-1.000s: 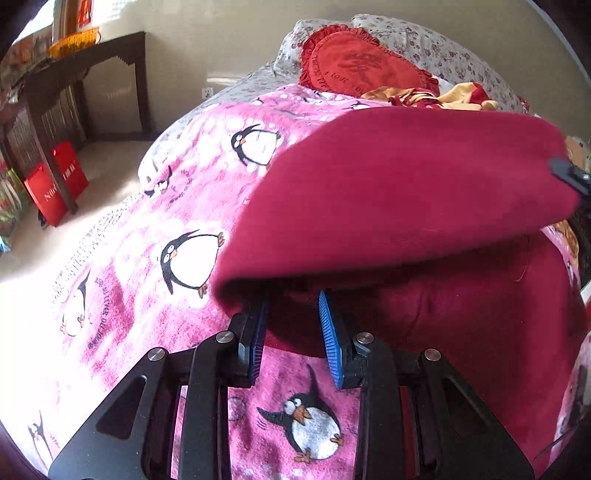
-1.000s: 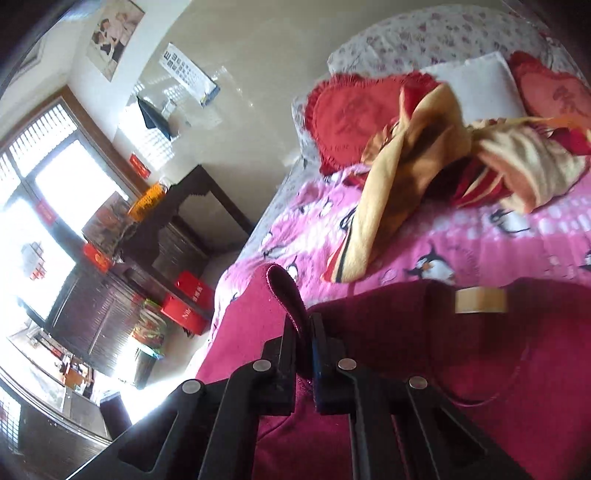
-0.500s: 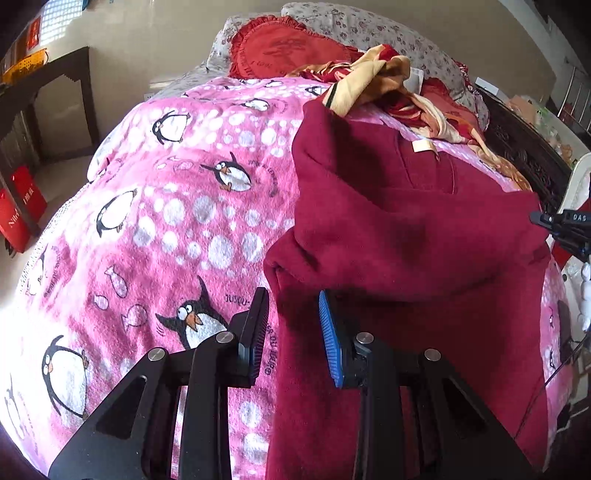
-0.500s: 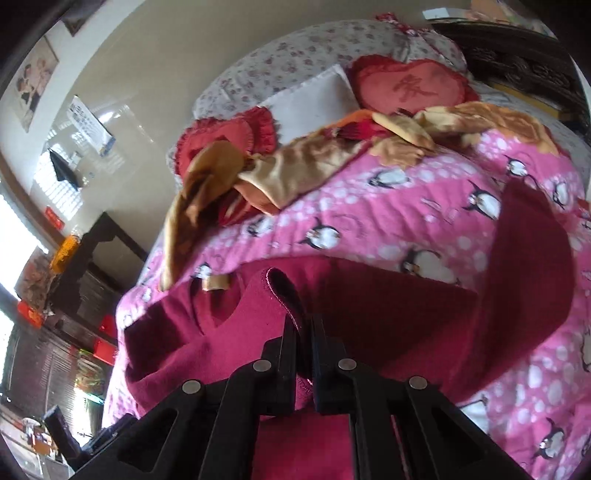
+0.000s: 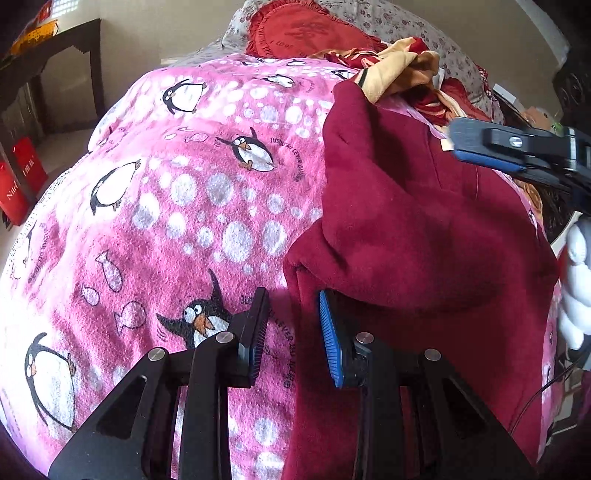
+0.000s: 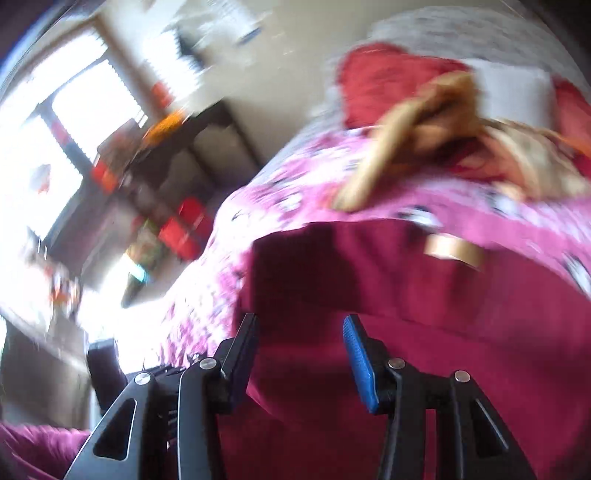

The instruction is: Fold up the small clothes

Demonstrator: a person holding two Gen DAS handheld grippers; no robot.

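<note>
The dark red garment (image 5: 417, 236) lies on the bed, spread over the pink penguin blanket (image 5: 177, 206), with one side folded over so that a doubled layer ends in a rounded fold near the lower middle of the left wrist view. The left gripper (image 5: 293, 332) hangs just above the blanket at the garment's near edge, its jaws apart and empty; the blue pad of one finger sits right beside the fold, the other over the bare blanket. The right gripper (image 5: 491, 151) reaches in from the right of that view, over the garment's upper part near a small tan label (image 6: 454, 249). In its own view, which is blurred, the right gripper (image 6: 301, 349) has its jaws spread wide with nothing between them, and the garment (image 6: 388, 317) fills the ground below. Farther up the bed a crumpled tan and red cloth (image 5: 399, 70) lies against a red frilled cushion (image 5: 303, 33) and a floral pillow (image 5: 388, 22). A dark wooden bench (image 5: 55, 40) stands by the wall, with red boxes (image 5: 22, 181) on the floor near it.
</note>
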